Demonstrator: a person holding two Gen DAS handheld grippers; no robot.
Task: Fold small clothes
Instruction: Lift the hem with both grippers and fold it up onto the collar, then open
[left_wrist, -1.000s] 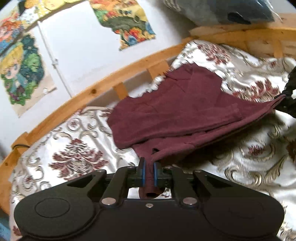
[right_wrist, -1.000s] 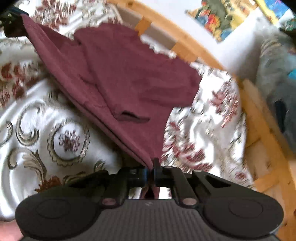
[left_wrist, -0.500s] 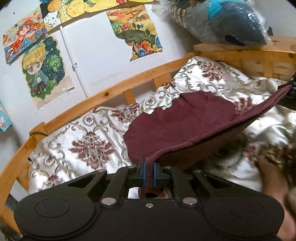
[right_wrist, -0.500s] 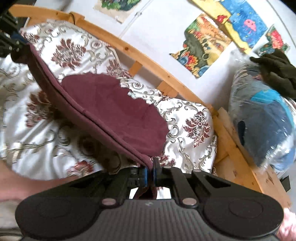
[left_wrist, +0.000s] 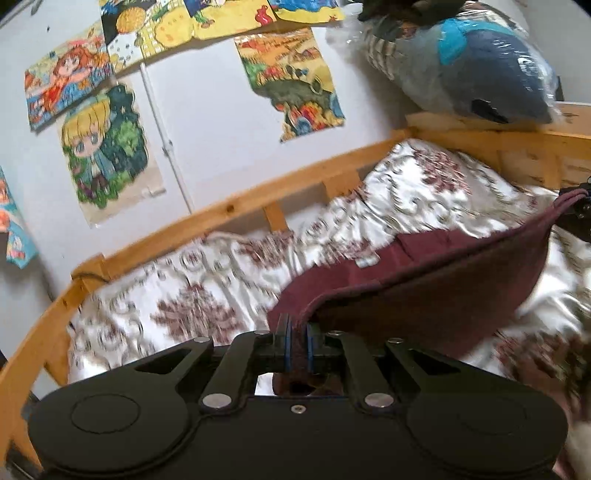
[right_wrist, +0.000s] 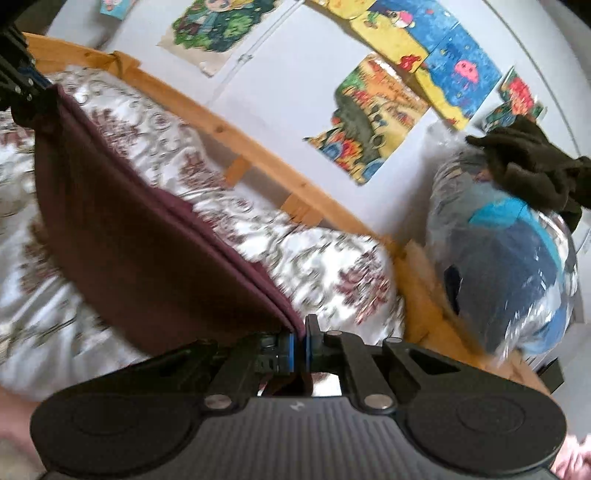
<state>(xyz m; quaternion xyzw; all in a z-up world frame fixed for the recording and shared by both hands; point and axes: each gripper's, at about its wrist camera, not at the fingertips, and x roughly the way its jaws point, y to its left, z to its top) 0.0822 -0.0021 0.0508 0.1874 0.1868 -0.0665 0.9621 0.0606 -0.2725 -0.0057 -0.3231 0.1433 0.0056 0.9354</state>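
Maroon garment: a dark maroon knit garment (left_wrist: 424, 295) hangs doubled between the two tools, raised above the bed, its folded edge stretched taut from one pinch point to the other; a small pale label (left_wrist: 365, 261) shows on its inner layer in the left wrist view.
Garment sag: below the taut edge the cloth droops in a rounded belly toward the bedspread; whether its lowest part touches the bedding cannot be told.
Left hand-held gripper: the black left hand-held gripper (left_wrist: 297, 345) has its blue-padded fingers pressed together on one corner of the maroon garment, and a bit of cloth shows behind the pads.
Right hand-held gripper: the black right hand-held gripper (right_wrist: 299, 347) pinches the opposite corner of the garment (right_wrist: 147, 266), its pads closed with only the fabric between them.
Cross views: the right tool shows at the far right edge of the left wrist view, where the cloth's edge ends; the left tool shows at the upper left of the right wrist view in the same way.
Bedspread: a shiny white satin bedspread with maroon floral and grey scroll pattern (left_wrist: 207, 291) covers the bed under the garment.
Bed frame: a light wooden bed rail (left_wrist: 236, 214) runs along the white wall behind the bedspread.
Wall: colourful cartoon posters (left_wrist: 103, 147) are stuck on the wall.
Bundle: a clear plastic bag of grey and blue cloth (right_wrist: 509, 266) sits at the bed's end, with a dark olive cloth (right_wrist: 532, 166) on top.
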